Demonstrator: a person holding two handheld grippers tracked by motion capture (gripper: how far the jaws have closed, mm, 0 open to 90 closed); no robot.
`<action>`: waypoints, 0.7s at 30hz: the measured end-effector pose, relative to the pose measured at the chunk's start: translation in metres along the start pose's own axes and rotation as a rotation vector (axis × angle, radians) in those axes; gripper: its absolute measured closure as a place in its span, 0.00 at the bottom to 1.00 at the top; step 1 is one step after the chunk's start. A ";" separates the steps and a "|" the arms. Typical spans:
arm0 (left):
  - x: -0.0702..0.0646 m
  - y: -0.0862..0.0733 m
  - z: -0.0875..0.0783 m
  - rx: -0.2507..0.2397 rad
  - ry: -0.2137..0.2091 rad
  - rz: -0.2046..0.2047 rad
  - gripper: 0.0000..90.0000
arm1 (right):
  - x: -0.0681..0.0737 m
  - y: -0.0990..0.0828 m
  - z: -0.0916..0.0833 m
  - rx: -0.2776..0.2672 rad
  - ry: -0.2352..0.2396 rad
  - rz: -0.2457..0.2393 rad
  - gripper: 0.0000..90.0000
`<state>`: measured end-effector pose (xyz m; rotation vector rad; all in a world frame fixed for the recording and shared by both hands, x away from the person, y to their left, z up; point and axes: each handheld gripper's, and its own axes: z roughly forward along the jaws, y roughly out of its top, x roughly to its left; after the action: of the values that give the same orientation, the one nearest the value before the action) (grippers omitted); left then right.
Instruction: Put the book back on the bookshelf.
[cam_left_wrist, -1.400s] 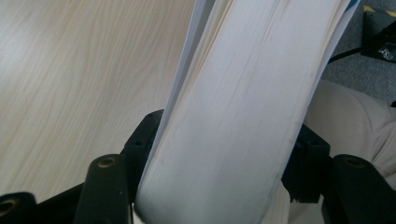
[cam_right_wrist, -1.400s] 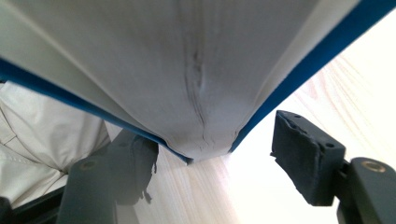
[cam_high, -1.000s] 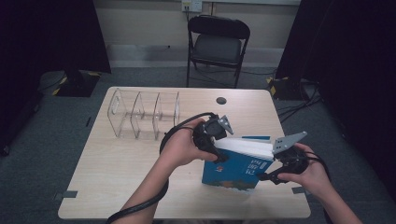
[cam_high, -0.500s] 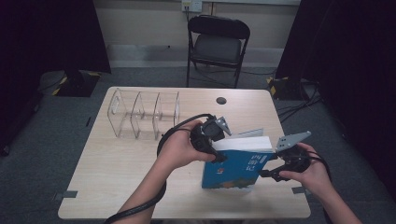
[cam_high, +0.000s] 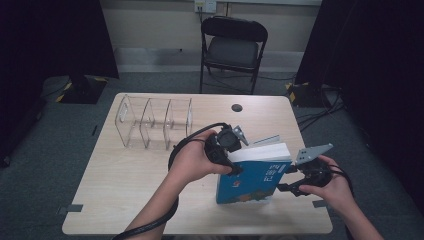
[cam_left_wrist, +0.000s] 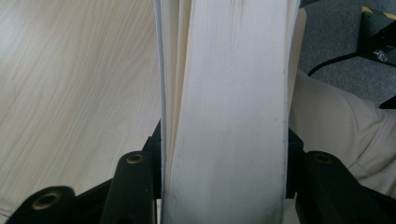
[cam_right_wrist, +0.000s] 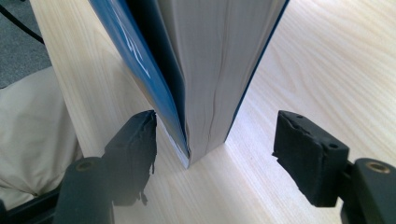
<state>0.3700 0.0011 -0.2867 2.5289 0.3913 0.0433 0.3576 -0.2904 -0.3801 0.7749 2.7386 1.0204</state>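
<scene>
My right claw (cam_high: 291, 181) sits at lower right, jaws open around the book's (cam_high: 255, 175) bottom corner without pressing. The book stands on the bench (cam_high: 125, 185) at lower centre; my left claw (cam_high: 235, 161) clamps its pages.

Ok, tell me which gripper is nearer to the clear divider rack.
Left. The left gripper clamps the blue book's top edge, closer to the clear divider rack. The right gripper sits at the book's far side, farther away.
</scene>
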 end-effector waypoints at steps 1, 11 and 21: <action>-0.001 0.001 0.000 0.005 0.000 0.001 0.61 | 0.000 -0.001 0.001 0.003 -0.002 0.004 0.33; -0.003 0.016 0.009 0.019 0.003 0.023 0.57 | 0.000 -0.017 0.007 -0.007 -0.002 0.017 0.29; -0.002 0.018 0.017 0.041 0.000 0.013 0.57 | -0.003 -0.044 0.018 -0.011 -0.045 0.058 0.22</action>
<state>0.3748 -0.0229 -0.2912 2.5718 0.3787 0.0409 0.3462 -0.3094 -0.4218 0.8694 2.6847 1.0155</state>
